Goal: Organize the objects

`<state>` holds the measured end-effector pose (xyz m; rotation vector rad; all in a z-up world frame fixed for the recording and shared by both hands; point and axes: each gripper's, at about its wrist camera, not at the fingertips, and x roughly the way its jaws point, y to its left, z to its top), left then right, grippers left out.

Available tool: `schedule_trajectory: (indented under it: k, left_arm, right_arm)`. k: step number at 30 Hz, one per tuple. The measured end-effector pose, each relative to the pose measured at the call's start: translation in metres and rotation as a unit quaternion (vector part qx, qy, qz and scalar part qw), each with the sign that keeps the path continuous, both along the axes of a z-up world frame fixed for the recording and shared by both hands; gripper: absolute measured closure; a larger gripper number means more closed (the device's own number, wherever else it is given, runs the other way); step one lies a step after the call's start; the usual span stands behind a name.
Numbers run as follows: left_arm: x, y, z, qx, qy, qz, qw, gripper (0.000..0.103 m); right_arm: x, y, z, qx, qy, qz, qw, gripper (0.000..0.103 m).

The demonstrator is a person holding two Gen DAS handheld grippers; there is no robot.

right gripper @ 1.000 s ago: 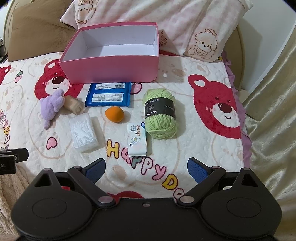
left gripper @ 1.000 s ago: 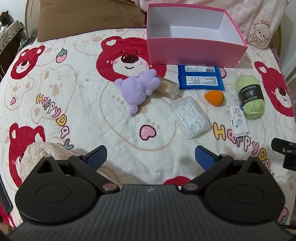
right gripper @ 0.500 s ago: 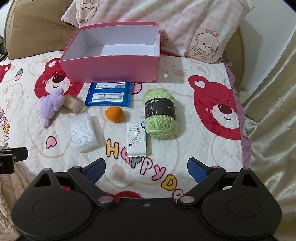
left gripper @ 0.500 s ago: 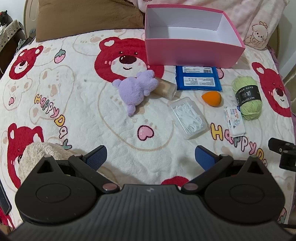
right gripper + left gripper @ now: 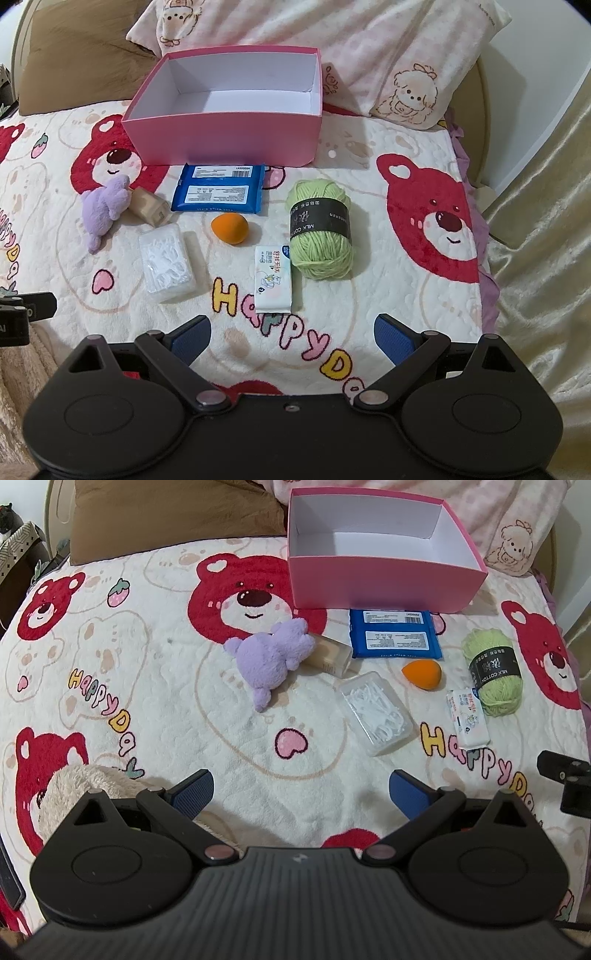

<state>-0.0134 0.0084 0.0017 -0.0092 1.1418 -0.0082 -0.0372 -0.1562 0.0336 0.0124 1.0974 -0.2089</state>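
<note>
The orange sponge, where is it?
In the right wrist view the orange sponge lies left of centre on the blanket, just below the blue pack and left of the green yarn.

A bed (image 5: pixel 424 122) under a bear-print blanket (image 5: pixel 147 709), pillows (image 5: pixel 369 55) at top, cream curtain (image 5: pixel 546 229) at right.

The left two-finger gripper (image 5: pixel 301 792) has a matte black ribbed plastic body with a small pale logo, two round black discs, triangular cut-outs, silvery pivot pins, and textured blue finger pads (image 5: pixel 195 789). The right gripper (image 5: pixel 291 334) looks alike, smooth-bodied with one centre screw.
</note>
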Motion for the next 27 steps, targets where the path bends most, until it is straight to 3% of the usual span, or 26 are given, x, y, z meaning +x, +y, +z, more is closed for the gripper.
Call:
schedule_trajectory:
  k: [4, 10, 13, 16, 22, 27]
  left_arm:
    - [0.005, 0.007, 0.006, -0.020, -0.005, -0.003, 0.9998, 0.000]
    - [0.032, 0.009, 0.013, -0.043, -0.024, -0.008, 0.9988, 0.001]
    - [0.047, 0.005, 0.009, -0.041, -0.026, -0.009, 0.9988, 0.002]
    - [0.063, 0.003, -0.002, -0.048, -0.019, -0.017, 0.9985, 0.002]
    - [0.088, 0.002, -0.028, -0.090, -0.009, -0.021, 0.9957, 0.003]
    - [0.106, -0.007, -0.056, -0.124, 0.020, -0.026, 0.9918, 0.003]
  right_arm:
    - [-0.002, -0.003, 0.009, 0.012, -0.034, 0.029, 0.999, 0.006]
    - [-0.006, -0.008, 0.029, 0.009, -0.154, 0.102, 0.983, 0.006]
    - [0.007, -0.010, 0.024, 0.002, -0.149, 0.113, 0.982, 0.006]
    - [0.023, -0.019, 0.010, 0.035, -0.122, 0.120, 0.985, 0.006]
    - [0.036, -0.019, -0.019, 0.083, -0.108, 0.125, 0.983, 0.006]
    - [0.047, 0.001, -0.045, 0.103, -0.090, 0.168, 0.976, 0.006]
